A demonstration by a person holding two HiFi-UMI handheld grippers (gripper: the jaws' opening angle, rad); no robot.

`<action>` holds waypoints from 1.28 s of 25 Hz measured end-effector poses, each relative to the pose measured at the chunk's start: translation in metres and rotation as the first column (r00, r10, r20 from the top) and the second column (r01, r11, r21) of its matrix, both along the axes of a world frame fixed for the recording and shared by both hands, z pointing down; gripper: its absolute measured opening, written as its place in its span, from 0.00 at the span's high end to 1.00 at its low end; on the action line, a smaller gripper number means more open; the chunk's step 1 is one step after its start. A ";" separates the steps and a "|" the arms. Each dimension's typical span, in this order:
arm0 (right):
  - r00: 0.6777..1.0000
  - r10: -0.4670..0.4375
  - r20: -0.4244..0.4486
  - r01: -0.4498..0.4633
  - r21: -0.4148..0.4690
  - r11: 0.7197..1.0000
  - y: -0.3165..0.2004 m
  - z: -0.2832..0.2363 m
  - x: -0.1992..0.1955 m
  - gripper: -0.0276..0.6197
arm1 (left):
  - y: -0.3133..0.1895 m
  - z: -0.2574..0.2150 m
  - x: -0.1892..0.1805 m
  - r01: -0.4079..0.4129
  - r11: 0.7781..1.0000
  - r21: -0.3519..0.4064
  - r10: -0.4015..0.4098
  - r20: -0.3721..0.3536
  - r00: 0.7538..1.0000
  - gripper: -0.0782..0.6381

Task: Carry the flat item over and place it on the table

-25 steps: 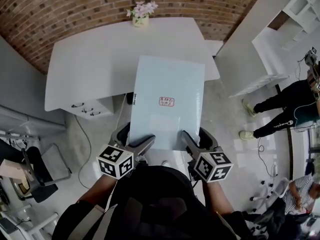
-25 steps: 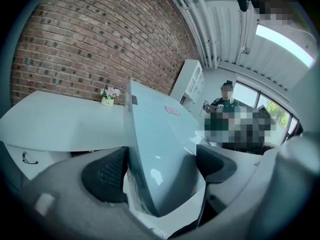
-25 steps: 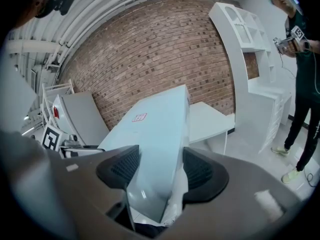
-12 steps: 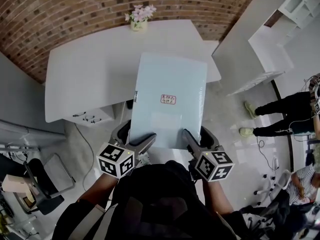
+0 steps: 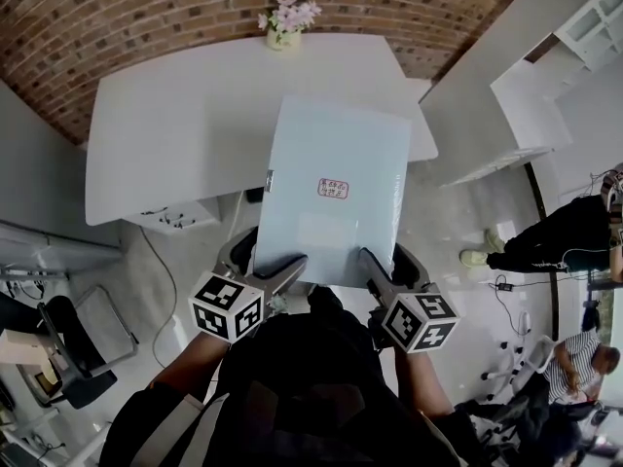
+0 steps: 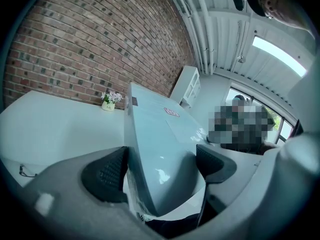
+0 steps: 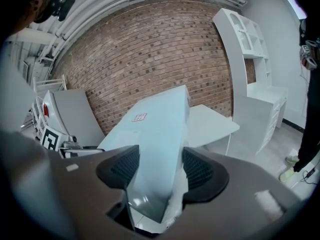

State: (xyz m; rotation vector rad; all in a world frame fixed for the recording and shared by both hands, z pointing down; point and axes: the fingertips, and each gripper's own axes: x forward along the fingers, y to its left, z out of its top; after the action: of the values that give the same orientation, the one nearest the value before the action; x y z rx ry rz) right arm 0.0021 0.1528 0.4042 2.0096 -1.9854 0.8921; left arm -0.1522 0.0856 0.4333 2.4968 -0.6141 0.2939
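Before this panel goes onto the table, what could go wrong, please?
The pale blue panel is held only at its near edge by the left gripper and right gripper, so its long free end could sag or slip. Slid too far across the white table, it could hit the flower vase.

**A:** How much of the table does the head view lose?

**B:** Its near right part lies behind the pale panel. The panel also covers one jaw of the left claw and one of the right claw.

**A:** Can you read the red label?

**B:** No, the print is too small in every view.

**A:** And at the right?

**B:** A person in black runs off the picture's edge. In both gripper views, the panel's near end drops out of sight behind the claw's own body.
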 end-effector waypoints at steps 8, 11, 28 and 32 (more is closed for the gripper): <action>1.000 -0.017 0.020 0.017 0.002 1.000 -0.013 0.004 -0.002 0.52 | -0.010 0.000 -0.004 0.024 1.000 0.005 -0.025 0.013 1.000 0.27; 0.999 -0.025 0.025 0.025 0.007 1.000 -0.020 0.005 0.000 0.52 | -0.016 -0.001 -0.003 0.031 0.999 0.013 -0.032 0.019 0.999 0.27; 0.996 -0.057 0.074 0.056 0.009 0.998 -0.077 0.014 0.073 0.52 | -0.068 0.001 0.068 0.059 0.998 0.014 -0.059 0.068 0.996 0.27; 0.994 -0.065 0.091 0.065 0.008 0.998 -0.092 0.018 0.101 0.52 | -0.082 0.003 0.095 0.065 0.998 0.013 -0.066 0.085 0.994 0.27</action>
State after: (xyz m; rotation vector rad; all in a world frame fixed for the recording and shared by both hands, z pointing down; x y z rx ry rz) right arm 0.1032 0.0605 0.4221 1.9275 -2.0900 0.9812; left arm -0.0572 0.0036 0.4361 2.4784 -0.7322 0.3748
